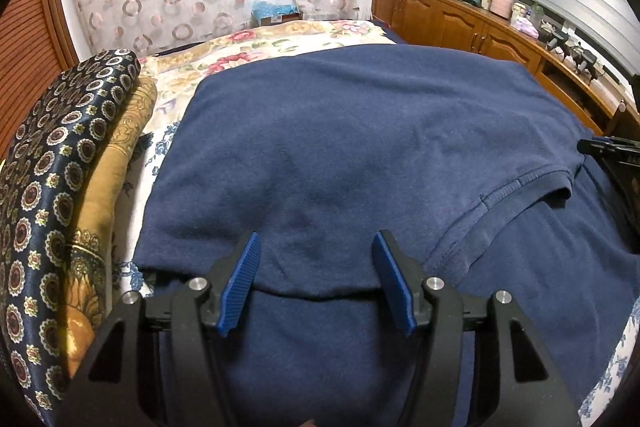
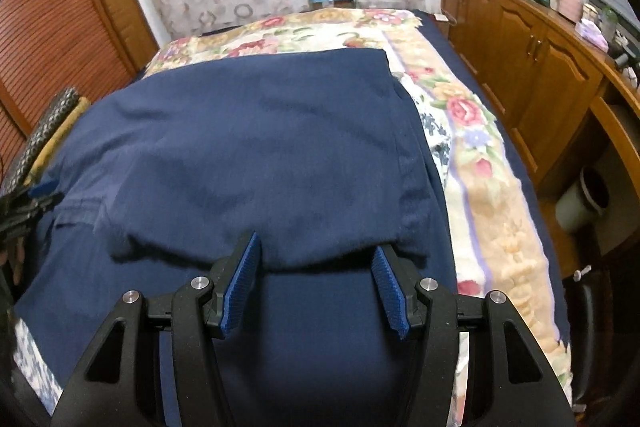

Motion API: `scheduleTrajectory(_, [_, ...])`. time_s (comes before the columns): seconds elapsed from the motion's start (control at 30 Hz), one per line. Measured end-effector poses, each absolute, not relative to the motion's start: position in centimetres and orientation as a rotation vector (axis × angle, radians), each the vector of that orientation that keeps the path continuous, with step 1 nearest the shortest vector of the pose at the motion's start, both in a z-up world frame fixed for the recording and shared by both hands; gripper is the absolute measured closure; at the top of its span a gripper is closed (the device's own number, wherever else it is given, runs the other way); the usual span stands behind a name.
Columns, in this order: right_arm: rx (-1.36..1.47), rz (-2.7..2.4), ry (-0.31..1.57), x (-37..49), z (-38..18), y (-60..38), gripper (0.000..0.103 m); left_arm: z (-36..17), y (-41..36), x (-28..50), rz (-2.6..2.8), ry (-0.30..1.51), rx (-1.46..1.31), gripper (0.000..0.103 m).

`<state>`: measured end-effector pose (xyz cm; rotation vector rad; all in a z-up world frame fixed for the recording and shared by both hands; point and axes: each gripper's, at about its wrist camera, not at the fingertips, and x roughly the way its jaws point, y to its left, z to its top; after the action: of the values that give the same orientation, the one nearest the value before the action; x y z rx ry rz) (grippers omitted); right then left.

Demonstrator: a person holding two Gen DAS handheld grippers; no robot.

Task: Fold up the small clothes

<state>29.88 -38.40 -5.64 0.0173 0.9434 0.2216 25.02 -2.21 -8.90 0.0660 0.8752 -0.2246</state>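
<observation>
Writing: none readable
Navy garment (image 1: 360, 155): spread on the floral bed cover (image 2: 472, 131), folded edge lying between each tool's pads
Left tool (image 1: 316, 281): spread, pinching nothing
Right tool (image 2: 316, 281): spread, pinching nothing
Patterned cloths (image 1: 52, 187): left of garment

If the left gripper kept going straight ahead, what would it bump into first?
Most likely the navy shirt. The left gripper points down at it with open jaws, its folded edge lying between them. How near it is can't be told.
</observation>
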Motion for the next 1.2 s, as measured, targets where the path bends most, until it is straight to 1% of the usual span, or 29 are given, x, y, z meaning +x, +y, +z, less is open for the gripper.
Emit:
scheduleTrajectory(0.1, [-0.007, 0.195, 0.924, 29.9, -5.8, -37.8, 0.045, -9.0, -2.1, 25.1, -0.217, 0.876, 0.064, 0.041])
scheduleTrajectory(0.23, [-0.050, 0.154, 0.892, 29.6, -6.1, -37.0, 0.045, -9.2, -2.2, 25.2, -0.195, 0.880, 0.060, 0.034])
scheduleTrajectory(0.4, [-0.061, 0.147, 0.893, 29.6, -6.1, -36.6, 0.044, -9.3, -2.3, 25.1, -0.189, 0.881, 0.060, 0.033])
scheduleTrajectory(0.63, [-0.065, 0.150, 0.895, 29.7, -6.2, -36.8, 0.042, -9.2, -2.0, 23.5, -0.142, 0.880, 0.020, 0.033])
scheduleTrajectory(0.87, [-0.065, 0.150, 0.895, 29.7, -6.3, -36.8, 0.042, -9.4, -0.2, 21.6, -0.096, 0.888, -0.106, 0.033])
scheduleTrajectory(1.1, [-0.062, 0.151, 0.894, 29.7, -6.3, -36.8, 0.042, -9.4, 0.0, 23.2, -0.099, 0.894, -0.156, 0.033])
scheduleTrajectory(1.2, [-0.062, 0.151, 0.894, 29.7, -6.2, -36.8, 0.042, -9.2, 0.5, 24.0, -0.090, 0.892, -0.196, 0.043])
